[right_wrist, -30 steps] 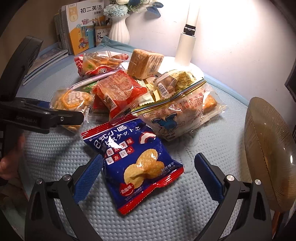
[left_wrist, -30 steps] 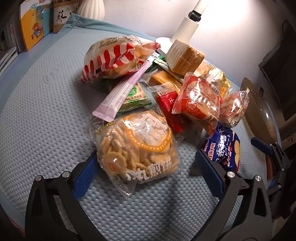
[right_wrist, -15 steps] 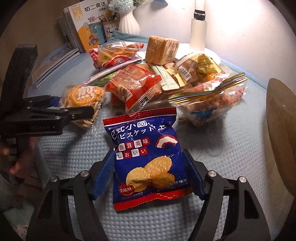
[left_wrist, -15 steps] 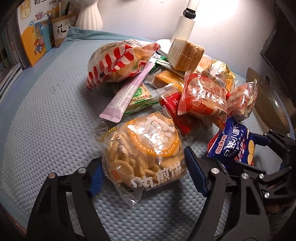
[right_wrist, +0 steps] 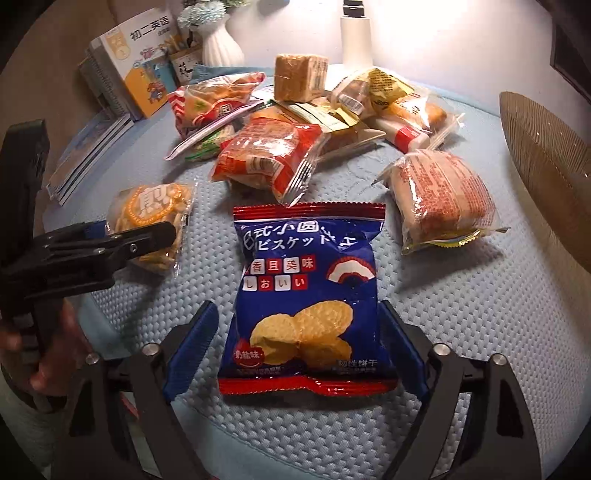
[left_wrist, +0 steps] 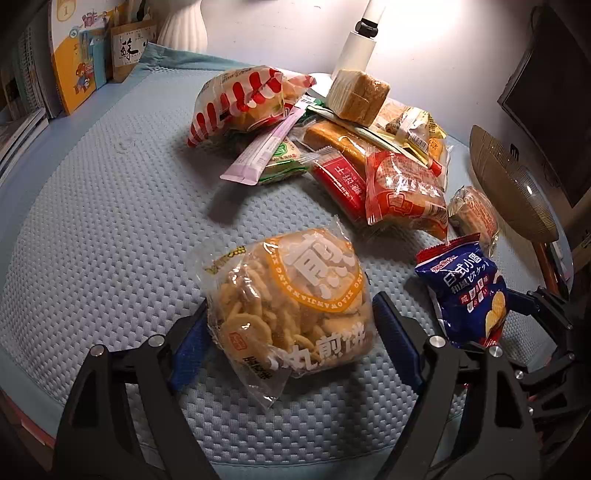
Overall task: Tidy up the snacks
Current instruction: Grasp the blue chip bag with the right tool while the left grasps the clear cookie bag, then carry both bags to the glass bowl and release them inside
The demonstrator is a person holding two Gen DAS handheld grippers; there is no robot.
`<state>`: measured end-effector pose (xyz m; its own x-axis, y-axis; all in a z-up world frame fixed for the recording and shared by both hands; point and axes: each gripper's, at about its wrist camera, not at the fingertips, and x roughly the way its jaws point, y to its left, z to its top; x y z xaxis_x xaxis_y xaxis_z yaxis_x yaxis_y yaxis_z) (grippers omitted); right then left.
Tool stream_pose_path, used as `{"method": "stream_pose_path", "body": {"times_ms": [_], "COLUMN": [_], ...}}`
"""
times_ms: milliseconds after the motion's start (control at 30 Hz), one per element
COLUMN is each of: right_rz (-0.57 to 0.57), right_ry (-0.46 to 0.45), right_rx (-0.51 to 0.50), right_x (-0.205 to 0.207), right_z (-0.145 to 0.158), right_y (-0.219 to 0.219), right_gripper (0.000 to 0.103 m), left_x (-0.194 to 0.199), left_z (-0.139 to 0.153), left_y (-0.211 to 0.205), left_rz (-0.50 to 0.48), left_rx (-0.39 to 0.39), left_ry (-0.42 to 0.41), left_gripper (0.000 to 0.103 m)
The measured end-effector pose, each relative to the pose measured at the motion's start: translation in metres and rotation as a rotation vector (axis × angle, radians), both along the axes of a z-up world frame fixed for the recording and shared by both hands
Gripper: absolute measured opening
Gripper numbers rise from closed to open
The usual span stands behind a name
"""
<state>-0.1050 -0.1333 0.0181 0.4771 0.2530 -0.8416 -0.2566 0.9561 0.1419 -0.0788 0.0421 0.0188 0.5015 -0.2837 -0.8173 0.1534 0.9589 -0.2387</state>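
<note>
A clear bag of small round crackers [left_wrist: 291,288] with an orange ring sits between the fingers of my left gripper [left_wrist: 291,306], which is shut on it, both blue pads pressing its sides. The right wrist view shows the same cracker bag [right_wrist: 147,210] in the left gripper [right_wrist: 129,240], held by a person's hand. My right gripper [right_wrist: 298,307] is shut on a blue and red biscuit bag [right_wrist: 306,288]. From the left wrist view that blue bag [left_wrist: 465,291] stands tilted up off the mat.
A pile of snacks lies behind: a red-striped bag [left_wrist: 240,103], a pink stick pack [left_wrist: 266,147], a red bread pack [left_wrist: 402,188], a brown cake block [left_wrist: 358,96]. A ridged brown bowl [right_wrist: 546,155] stands at the right. Books [right_wrist: 125,77], a white vase [right_wrist: 221,44] and a lamp post [right_wrist: 356,33] line the back.
Both grippers went from open to shut, the left on the cracker bag and the right on the blue biscuit bag. Both bags now sit nearer the front, apart from the pile.
</note>
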Motion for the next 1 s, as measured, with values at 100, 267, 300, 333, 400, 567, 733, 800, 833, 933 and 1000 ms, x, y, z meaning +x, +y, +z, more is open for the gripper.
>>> {"method": "stream_pose_path", "body": {"times_ms": [100,267,300,333,400,567,733,800,833,933,1000], "right_rz": [-0.010,0.014,0.011,0.006,-0.016,-0.184,-0.420,-0.504,-0.540,-0.611,-0.653], "right_ry": [-0.006,-0.039,-0.057,-0.078,-0.132,-0.235,-0.218,-0.202,-0.192,-0.179,-0.189], "right_rx": [0.039,0.131,0.144,0.150,0.160,0.122,0.114,0.111,0.110,0.126,0.109], "right_x": [-0.005,-0.023,-0.028,-0.032,-0.038,-0.033,-0.003,0.010,0.017,0.036,0.042], "right_z": [0.003,0.023,0.032,0.040,0.060,0.092,0.096,0.095,0.094,0.090,0.090], "right_y": [-0.004,-0.017,-0.023,-0.027,-0.040,-0.098,-0.175,-0.202,-0.215,-0.242,-0.252], "right_gripper": [0.059,0.056,0.056,0.056,0.056,0.057,0.057,0.057,0.057,0.066,0.082], "left_x": [0.000,-0.006,-0.009,-0.013,-0.019,-0.021,0.010,0.026,0.034,0.061,0.073], "left_z": [-0.001,0.009,0.015,0.022,0.040,0.089,0.108,0.111,0.112,0.114,0.114], "left_y": [-0.005,-0.007,-0.008,-0.010,-0.018,-0.052,-0.109,-0.134,-0.148,-0.191,-0.218], "left_rz": [0.012,0.010,0.003,-0.005,-0.022,-0.094,-0.222,-0.282,-0.308,-0.377,-0.406], "left_rx": [0.029,0.064,0.057,0.055,0.055,0.031,-0.015,-0.029,-0.037,-0.081,-0.102], "left_ry": [-0.006,-0.065,-0.084,-0.104,-0.148,-0.275,-0.280,-0.275,-0.271,-0.241,-0.235], "left_gripper": [0.080,0.068,0.068,0.068,0.068,0.068,0.068,0.068,0.068,0.068,0.069]}}
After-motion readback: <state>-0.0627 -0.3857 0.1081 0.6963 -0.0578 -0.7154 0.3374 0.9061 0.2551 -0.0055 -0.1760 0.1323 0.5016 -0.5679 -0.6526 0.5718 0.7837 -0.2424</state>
